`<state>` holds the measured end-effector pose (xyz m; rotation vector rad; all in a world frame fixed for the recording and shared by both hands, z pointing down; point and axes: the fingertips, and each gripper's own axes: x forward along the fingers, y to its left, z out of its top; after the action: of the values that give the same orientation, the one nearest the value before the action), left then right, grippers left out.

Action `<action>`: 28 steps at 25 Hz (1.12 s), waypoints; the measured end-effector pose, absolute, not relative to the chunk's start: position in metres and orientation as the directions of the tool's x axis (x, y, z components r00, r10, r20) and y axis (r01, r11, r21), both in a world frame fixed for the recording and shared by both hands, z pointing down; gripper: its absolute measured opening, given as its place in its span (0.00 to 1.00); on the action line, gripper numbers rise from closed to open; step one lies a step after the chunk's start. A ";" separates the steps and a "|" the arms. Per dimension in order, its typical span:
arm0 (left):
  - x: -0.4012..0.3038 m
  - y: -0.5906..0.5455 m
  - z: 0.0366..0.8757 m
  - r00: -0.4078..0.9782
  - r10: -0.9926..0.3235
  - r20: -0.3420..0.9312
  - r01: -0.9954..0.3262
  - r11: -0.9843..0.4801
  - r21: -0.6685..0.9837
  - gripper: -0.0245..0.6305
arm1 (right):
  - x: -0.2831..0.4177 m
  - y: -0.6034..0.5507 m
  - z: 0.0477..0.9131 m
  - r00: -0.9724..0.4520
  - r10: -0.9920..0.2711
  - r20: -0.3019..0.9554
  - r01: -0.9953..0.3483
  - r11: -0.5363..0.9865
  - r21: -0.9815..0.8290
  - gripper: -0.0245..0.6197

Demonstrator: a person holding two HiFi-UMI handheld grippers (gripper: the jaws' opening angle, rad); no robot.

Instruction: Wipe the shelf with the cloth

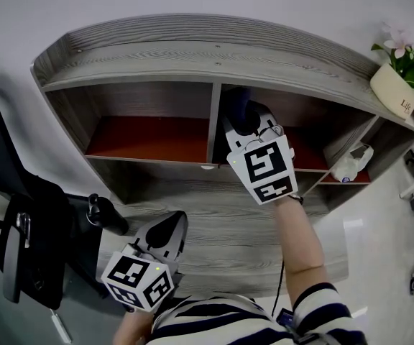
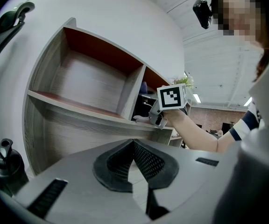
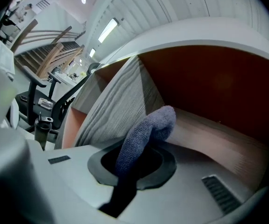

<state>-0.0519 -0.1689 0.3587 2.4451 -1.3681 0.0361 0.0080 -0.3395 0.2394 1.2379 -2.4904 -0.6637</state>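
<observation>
Right gripper (image 3: 135, 164) clamped on blue-grey cloth (image 3: 146, 132), reaching into middle compartment of wooden shelf (image 1: 192, 52), just right of the divider (image 1: 215, 121). Left gripper (image 2: 134, 158) jaw tips together, nothing held, low near shelf's front panel

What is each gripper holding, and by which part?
The right gripper holds the blue cloth by one bunched end, pinched between its jaws. The left gripper holds nothing; its jaws are together.
</observation>
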 end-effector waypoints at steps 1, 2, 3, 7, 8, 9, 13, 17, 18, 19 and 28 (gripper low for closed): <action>-0.051 -0.169 0.359 0.539 -0.822 0.184 -0.831 -0.482 0.278 0.06 | 0.008 -0.339 0.243 -0.595 -0.801 0.066 -0.666 0.538 0.518 0.11; -0.051 -0.169 0.359 0.540 -0.821 0.183 -0.830 -0.484 0.278 0.06 | 0.007 -0.339 0.247 -0.597 -0.797 0.087 -0.656 0.549 0.518 0.11; -0.051 -0.169 0.359 0.542 -0.820 0.183 -0.829 -0.485 0.278 0.06 | 0.007 -0.339 0.251 -0.599 -0.793 0.110 -0.646 0.560 0.519 0.11; -0.050 -0.170 0.359 0.546 -0.818 0.182 -0.826 -0.490 0.278 0.06 | 0.007 -0.336 0.266 -0.599 -0.775 0.202 -0.597 0.600 0.533 0.11; -0.049 -0.170 0.358 0.547 -0.817 0.182 -0.826 -0.491 0.278 0.06 | 0.006 -0.335 0.269 -0.599 -0.769 0.224 -0.582 0.610 0.537 0.11; -0.049 -0.171 0.358 0.549 -0.816 0.182 -0.825 -0.492 0.278 0.06 | 0.006 -0.334 0.272 -0.598 -0.763 0.246 -0.568 0.620 0.542 0.11; -0.046 -0.171 0.358 0.555 -0.812 0.181 -0.820 -0.499 0.280 0.06 | 0.006 -0.330 0.286 -0.588 -0.740 0.326 -0.514 0.653 0.557 0.11; -0.045 -0.172 0.358 0.561 -0.808 0.179 -0.817 -0.505 0.280 0.06 | 0.006 -0.327 0.294 -0.582 -0.731 0.356 -0.490 0.664 0.565 0.11; -0.045 -0.172 0.358 0.561 -0.808 0.178 -0.816 -0.505 0.280 0.06 | 0.006 -0.327 0.294 -0.582 -0.732 0.355 -0.492 0.664 0.563 0.11; -0.045 -0.172 0.358 0.562 -0.808 0.177 -0.816 -0.505 0.281 0.06 | 0.007 -0.326 0.294 -0.581 -0.735 0.350 -0.498 0.661 0.561 0.11; -0.044 -0.174 0.358 0.566 -0.807 0.168 -0.811 -0.509 0.287 0.06 | 0.023 -0.313 0.263 -0.577 -0.783 0.230 -0.611 0.601 0.515 0.11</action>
<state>-0.0443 -0.1738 0.3577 2.4702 -1.3244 0.0178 0.0230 -0.3134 0.2630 1.1110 -2.3937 -0.5345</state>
